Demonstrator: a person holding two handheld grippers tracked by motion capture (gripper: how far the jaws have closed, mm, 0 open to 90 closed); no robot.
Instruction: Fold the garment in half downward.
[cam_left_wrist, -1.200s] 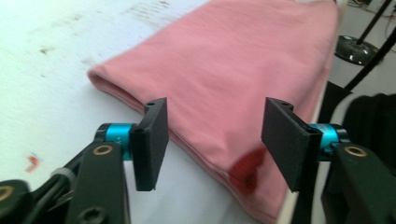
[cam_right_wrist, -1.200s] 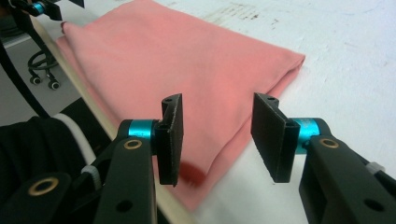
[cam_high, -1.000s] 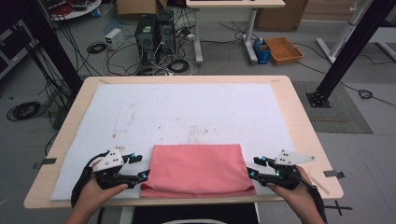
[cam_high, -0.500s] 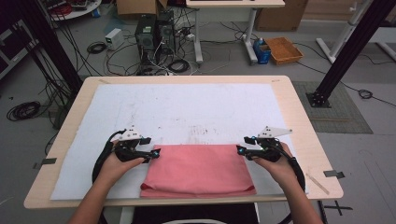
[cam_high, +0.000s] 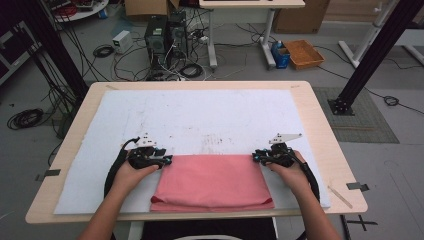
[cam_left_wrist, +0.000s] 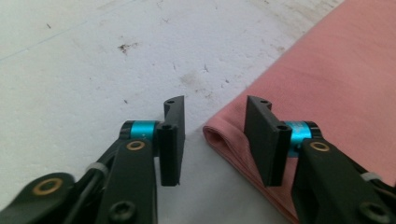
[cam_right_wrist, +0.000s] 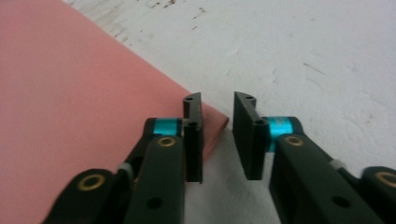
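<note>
1. Pink cloth (cam_high: 212, 182): folded, lying flat at the surface's (cam_high: 90, 175) near edge.
2. Left gripper (cam_left_wrist: 212, 140), right gripper (cam_right_wrist: 217, 137): fingers just been closing, still apart, straddling the cloth's far corners, not yet pressing.
3. Risk: fingers may pinch only the top layer, so the fold opens on lifting.

Left claw (cam_high: 167, 160): moved from cloth's (cam_high: 212, 182) near corner to far corner, jaws closing.
Right claw (cam_high: 256, 156): likewise, jaws closing.

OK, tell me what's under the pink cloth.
The folded pink cloth lies on a white mat covering the wooden table. Whatever sits between its layers or directly beneath is hidden.
</note>
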